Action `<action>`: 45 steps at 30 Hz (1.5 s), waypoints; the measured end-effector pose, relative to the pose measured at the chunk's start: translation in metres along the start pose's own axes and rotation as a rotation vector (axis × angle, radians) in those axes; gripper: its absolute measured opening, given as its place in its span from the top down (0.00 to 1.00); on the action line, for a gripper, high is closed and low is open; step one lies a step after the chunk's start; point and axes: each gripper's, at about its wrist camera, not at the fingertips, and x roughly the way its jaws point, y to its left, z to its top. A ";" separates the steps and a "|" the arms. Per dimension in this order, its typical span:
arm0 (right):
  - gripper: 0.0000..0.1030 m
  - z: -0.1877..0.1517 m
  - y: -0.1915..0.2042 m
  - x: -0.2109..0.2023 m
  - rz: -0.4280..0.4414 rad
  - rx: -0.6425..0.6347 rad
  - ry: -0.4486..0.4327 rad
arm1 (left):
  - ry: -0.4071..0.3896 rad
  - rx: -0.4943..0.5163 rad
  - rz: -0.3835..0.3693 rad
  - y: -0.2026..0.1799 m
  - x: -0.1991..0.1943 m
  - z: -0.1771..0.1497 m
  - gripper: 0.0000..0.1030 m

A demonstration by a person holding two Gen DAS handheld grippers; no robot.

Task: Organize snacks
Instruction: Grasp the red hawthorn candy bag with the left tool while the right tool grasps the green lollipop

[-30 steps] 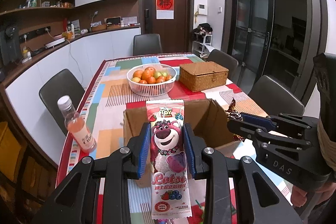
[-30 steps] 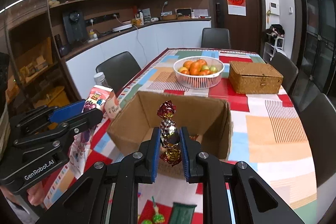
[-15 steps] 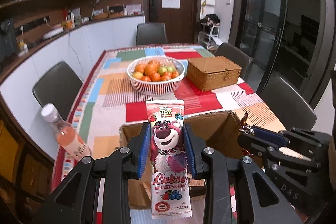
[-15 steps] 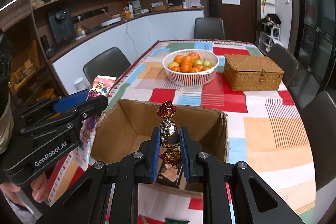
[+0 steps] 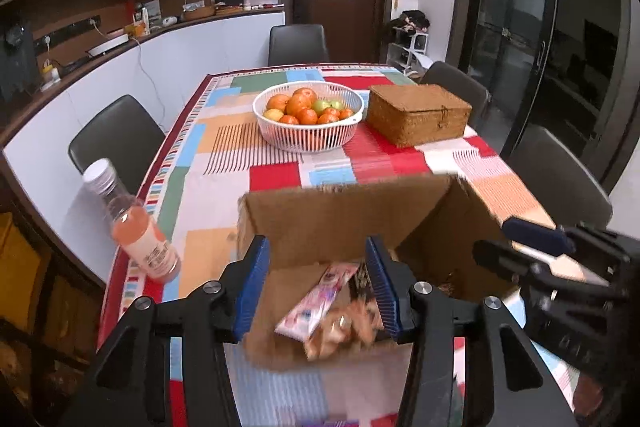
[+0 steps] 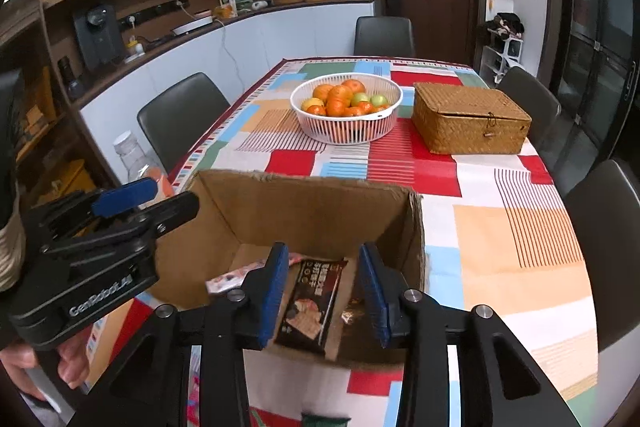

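Note:
An open cardboard box (image 5: pixel 340 219) (image 6: pixel 304 211) stands on the table's near end. Both grippers hover over its opening. My left gripper (image 5: pixel 318 287) is open and empty; below it the pink Lotso snack packet (image 5: pixel 316 303) lies in the box, also showing in the right wrist view (image 6: pixel 232 277). My right gripper (image 6: pixel 322 291) is open and empty; a dark snack packet (image 6: pixel 312 303) and the foil-wrapped candy (image 6: pixel 354 311) lie in the box under it. The right gripper shows at the right edge of the left wrist view (image 5: pixel 560 267), and the left gripper at the left of the right wrist view (image 6: pixel 120 223).
A pink drink bottle (image 5: pixel 132 223) stands left of the box near the table edge. A white basket of fruit (image 5: pixel 308 121) and a wicker box (image 5: pixel 418 119) sit farther back on the patterned tablecloth (image 6: pixel 500 227). Chairs surround the table.
Both grippers moved over the box and opened. The Lotso packet dropped from the left gripper and the foil candy from the right; both now lie in the box.

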 end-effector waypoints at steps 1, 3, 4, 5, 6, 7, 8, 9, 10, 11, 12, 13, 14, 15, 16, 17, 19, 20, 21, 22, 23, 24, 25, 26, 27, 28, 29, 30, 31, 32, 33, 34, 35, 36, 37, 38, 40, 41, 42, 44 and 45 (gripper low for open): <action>0.63 -0.004 0.001 -0.003 0.004 -0.002 -0.002 | -0.009 0.007 -0.005 0.000 -0.008 -0.007 0.52; 0.63 -0.012 0.005 -0.009 0.019 -0.006 -0.004 | -0.012 0.019 -0.007 -0.001 -0.019 -0.017 0.52; 0.63 -0.016 0.008 -0.013 0.030 -0.009 -0.005 | -0.015 0.025 -0.012 -0.001 -0.024 -0.020 0.52; 0.63 -0.021 0.010 -0.016 0.042 -0.012 -0.007 | -0.021 0.030 -0.021 -0.001 -0.031 -0.025 0.52; 0.63 -0.024 0.013 -0.019 0.053 -0.016 -0.007 | -0.029 0.031 -0.027 -0.001 -0.038 -0.030 0.52; 0.63 -0.027 0.015 -0.022 0.061 -0.017 -0.006 | -0.041 0.033 -0.034 -0.001 -0.046 -0.035 0.52; 0.63 -0.031 0.017 -0.026 0.069 -0.017 -0.010 | -0.050 0.035 -0.037 -0.002 -0.053 -0.039 0.51; 0.63 -0.036 0.019 -0.030 0.071 -0.016 -0.019 | -0.057 0.035 -0.036 -0.002 -0.057 -0.042 0.49; 0.63 -0.039 0.021 -0.033 0.067 -0.020 -0.025 | -0.064 0.036 -0.036 -0.001 -0.063 -0.045 0.48; 0.63 -0.044 0.024 -0.038 0.063 -0.031 -0.035 | -0.069 0.040 -0.036 0.000 -0.070 -0.050 0.47; 0.63 -0.048 0.027 -0.042 0.062 -0.038 -0.042 | -0.072 0.041 -0.034 0.000 -0.074 -0.055 0.47; 0.63 -0.051 0.029 -0.046 0.062 -0.043 -0.047 | -0.075 0.042 -0.033 0.000 -0.077 -0.058 0.47; 0.63 -0.056 0.032 -0.050 0.065 -0.051 -0.051 | -0.077 0.050 -0.028 -0.002 -0.083 -0.062 0.47; 0.63 -0.059 0.033 -0.052 0.069 -0.055 -0.051 | -0.079 0.054 -0.026 -0.002 -0.085 -0.066 0.46; 0.63 -0.065 0.035 -0.054 0.076 -0.058 -0.045 | -0.080 0.055 -0.026 -0.003 -0.089 -0.071 0.45; 0.63 -0.069 0.036 -0.056 0.085 -0.057 -0.039 | -0.078 0.060 -0.027 -0.004 -0.092 -0.076 0.44; 0.63 -0.078 0.037 -0.057 0.097 -0.053 -0.024 | -0.074 0.065 -0.020 -0.006 -0.096 -0.087 0.44; 0.63 -0.082 0.038 -0.057 0.099 -0.051 -0.017 | -0.072 0.070 -0.013 -0.007 -0.097 -0.091 0.44; 0.63 -0.087 0.037 -0.057 0.103 -0.049 -0.008 | -0.067 0.075 -0.006 -0.009 -0.098 -0.096 0.43; 0.63 -0.091 0.037 -0.056 0.104 -0.049 0.002 | -0.063 0.076 -0.004 -0.009 -0.098 -0.099 0.43; 0.63 -0.096 0.037 -0.055 0.104 -0.046 0.017 | -0.053 0.079 -0.003 -0.010 -0.098 -0.105 0.43; 0.63 -0.100 0.036 -0.053 0.106 -0.045 0.030 | -0.046 0.080 -0.003 -0.010 -0.098 -0.109 0.43; 0.63 -0.105 0.036 -0.052 0.107 -0.044 0.043 | -0.036 0.079 -0.003 -0.010 -0.097 -0.113 0.43; 0.63 -0.110 0.036 -0.050 0.109 -0.045 0.057 | -0.024 0.077 -0.002 -0.010 -0.095 -0.119 0.43; 0.63 -0.115 0.036 -0.049 0.108 -0.050 0.068 | -0.014 0.076 -0.002 -0.010 -0.094 -0.123 0.43; 0.63 -0.119 0.037 -0.046 0.106 -0.054 0.082 | -0.002 0.074 -0.001 -0.010 -0.092 -0.127 0.43; 0.63 -0.124 0.037 -0.045 0.107 -0.054 0.096 | 0.011 0.074 0.001 -0.010 -0.090 -0.132 0.43; 0.63 -0.127 0.037 -0.043 0.109 -0.054 0.109 | 0.024 0.072 0.001 -0.010 -0.088 -0.137 0.43; 0.63 -0.132 0.037 -0.040 0.110 -0.053 0.126 | 0.043 0.067 -0.004 -0.010 -0.086 -0.142 0.43; 0.63 -0.135 0.037 -0.038 0.111 -0.054 0.137 | 0.053 0.065 -0.007 -0.009 -0.084 -0.146 0.43; 0.63 -0.139 0.037 -0.036 0.113 -0.055 0.148 | 0.068 0.059 -0.010 -0.009 -0.082 -0.150 0.43; 0.63 -0.142 0.038 -0.034 0.115 -0.056 0.160 | 0.084 0.051 -0.012 -0.008 -0.079 -0.155 0.43; 0.63 -0.146 0.038 -0.032 0.118 -0.057 0.173 | 0.096 0.045 -0.015 -0.008 -0.077 -0.159 0.43; 0.63 -0.149 0.039 -0.030 0.120 -0.058 0.184 | 0.108 0.040 -0.018 -0.007 -0.074 -0.162 0.43; 0.63 -0.152 0.040 -0.029 0.121 -0.058 0.194 | 0.120 0.035 -0.020 -0.007 -0.072 -0.167 0.43; 0.63 -0.156 0.041 -0.027 0.123 -0.062 0.206 | 0.136 0.030 -0.024 -0.006 -0.070 -0.171 0.43; 0.63 -0.161 0.041 -0.023 0.127 -0.064 0.224 | 0.159 0.023 -0.027 -0.006 -0.065 -0.177 0.43; 0.63 -0.164 0.041 -0.020 0.128 -0.062 0.237 | 0.174 0.019 -0.028 -0.006 -0.062 -0.181 0.43; 0.63 -0.166 0.041 -0.017 0.128 -0.059 0.247 | 0.182 0.017 -0.028 -0.006 -0.060 -0.183 0.43; 0.63 -0.171 0.040 -0.013 0.126 -0.059 0.261 | 0.201 0.015 -0.029 -0.006 -0.055 -0.187 0.43; 0.63 -0.173 0.040 -0.011 0.125 -0.059 0.267 | 0.210 0.013 -0.028 -0.005 -0.052 -0.188 0.43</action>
